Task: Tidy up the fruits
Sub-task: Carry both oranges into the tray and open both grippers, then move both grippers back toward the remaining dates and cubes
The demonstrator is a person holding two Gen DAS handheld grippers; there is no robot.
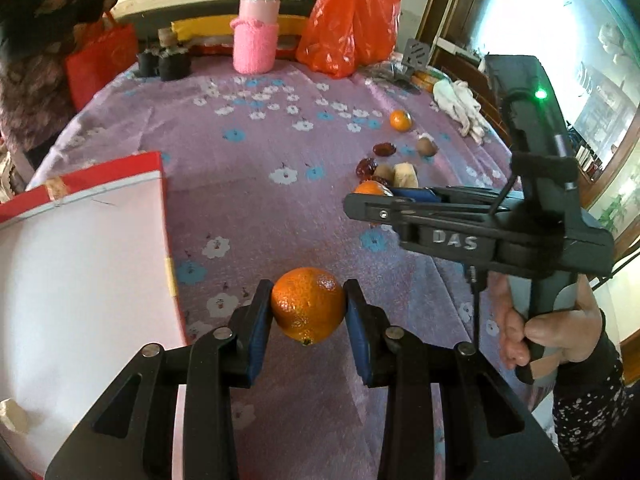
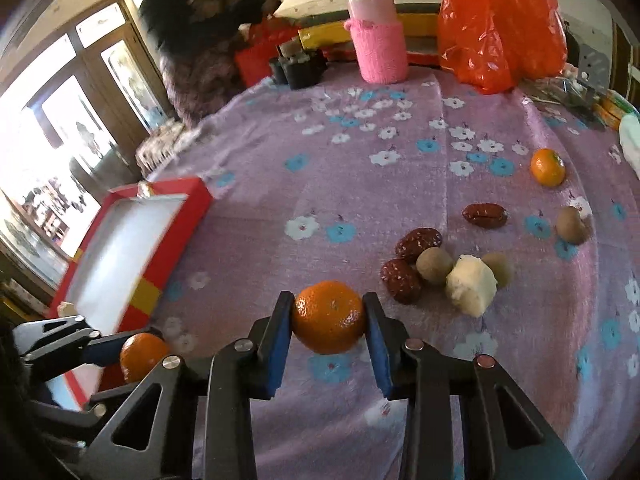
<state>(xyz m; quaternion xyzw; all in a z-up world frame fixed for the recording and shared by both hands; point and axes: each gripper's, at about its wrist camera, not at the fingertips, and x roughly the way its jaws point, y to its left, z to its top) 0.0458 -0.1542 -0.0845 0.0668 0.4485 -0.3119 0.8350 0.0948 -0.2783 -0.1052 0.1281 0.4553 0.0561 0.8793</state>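
My left gripper [image 1: 308,286] is shut on a small orange [image 1: 308,308], held just above the purple flowered cloth beside the red box [image 1: 100,176] with a white inside. My right gripper [image 2: 329,298] is shut on a second orange [image 2: 328,318], its blue pads pressed against both sides. The right wrist view also catches the left gripper [image 2: 132,346] with its orange [image 2: 142,356] at the box's near corner [image 2: 176,240]. A third orange [image 2: 547,167] lies far right. Red dates [image 2: 418,244], brown round fruits [image 2: 434,266] and a white chunk [image 2: 472,290] sit close together.
A pink-sleeved bottle [image 2: 378,36], a red plastic bag [image 2: 496,20] and small dark pots [image 2: 298,68] stand along the far edge. A white cloth [image 1: 460,108] lies at the right edge. A hand [image 1: 560,336] grips the right tool's handle. A person in dark clothes is at the far left.
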